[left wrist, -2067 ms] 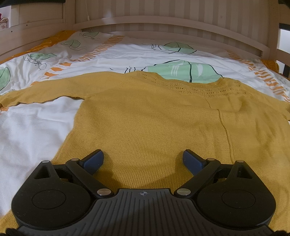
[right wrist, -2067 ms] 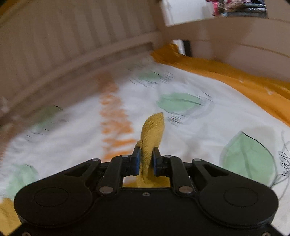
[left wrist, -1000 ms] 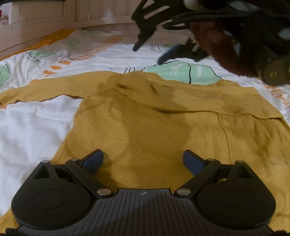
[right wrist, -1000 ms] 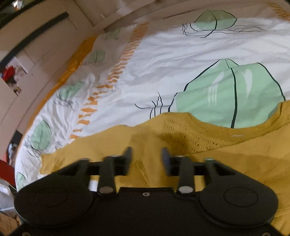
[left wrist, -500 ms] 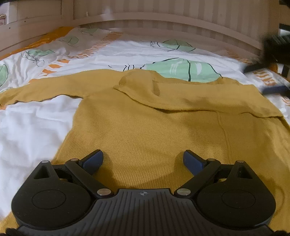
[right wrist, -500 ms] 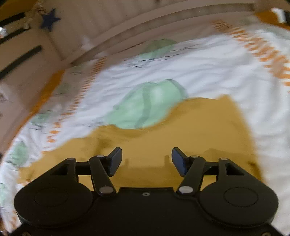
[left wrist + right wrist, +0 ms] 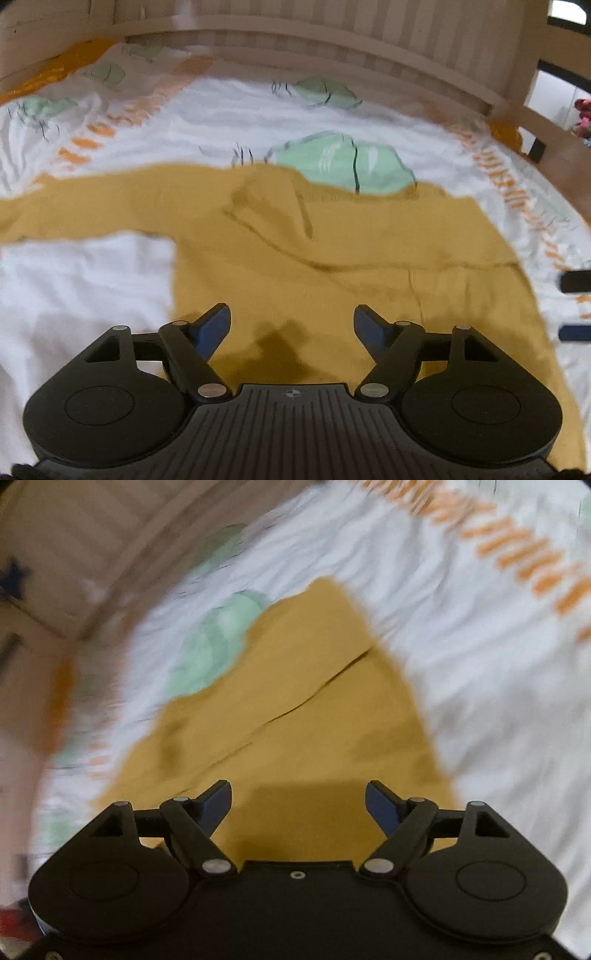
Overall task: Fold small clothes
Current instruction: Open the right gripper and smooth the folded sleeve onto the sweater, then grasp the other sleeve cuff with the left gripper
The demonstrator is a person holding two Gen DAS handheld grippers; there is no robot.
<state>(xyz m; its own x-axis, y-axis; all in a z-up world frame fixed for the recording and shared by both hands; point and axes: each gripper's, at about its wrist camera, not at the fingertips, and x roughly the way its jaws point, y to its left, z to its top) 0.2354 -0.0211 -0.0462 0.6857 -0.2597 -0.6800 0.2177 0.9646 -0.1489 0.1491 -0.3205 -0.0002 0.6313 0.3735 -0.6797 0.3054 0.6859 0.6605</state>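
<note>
Bed (image 7: 424, 122) first: it fills both of your views, white cover with green leaf prints and orange dashed stripes, wooden slatted rail (image 7: 332, 55) running across the 12 o'clock edge of your left wrist view. A bright orange strip of bedding sits along the rail at 10 o'clock there.

Sweater (image 7: 332, 258): mustard yellow knit, lying flat on the bed, taking the middle of your left view from 9 o'clock across to 3 o'clock. One sleeve (image 7: 92, 199) runs straight out toward 9 o'clock, flat on the cover. The other sleeve (image 7: 369, 232) is folded in across the chest, its lower edge a dark crease running from centre out toward 3 o'clock. The neckline sits at 12 o'clock of the garment, just in front of a big green leaf print (image 7: 343, 166). In your right view the sweater (image 7: 295, 720) is blurred; it fills the centre and tapers toward 12 o'clock, with the same fold line crossing it diagonally.

Your left tool (image 7: 291, 321): fingers spread wide, nothing between them, low over the sweater's lower body at 6 o'clock; a shadow falls on the knit between the blue pads (image 7: 216, 325). Contact with the fabric is not clear.

Your right tool (image 7: 297, 801): fingers also spread wide, holding nothing, over the sweater near its right-hand edge. Its two dark fingertips (image 7: 576, 280) poke into your left view at 3 o'clock, at the garment's side.
</note>
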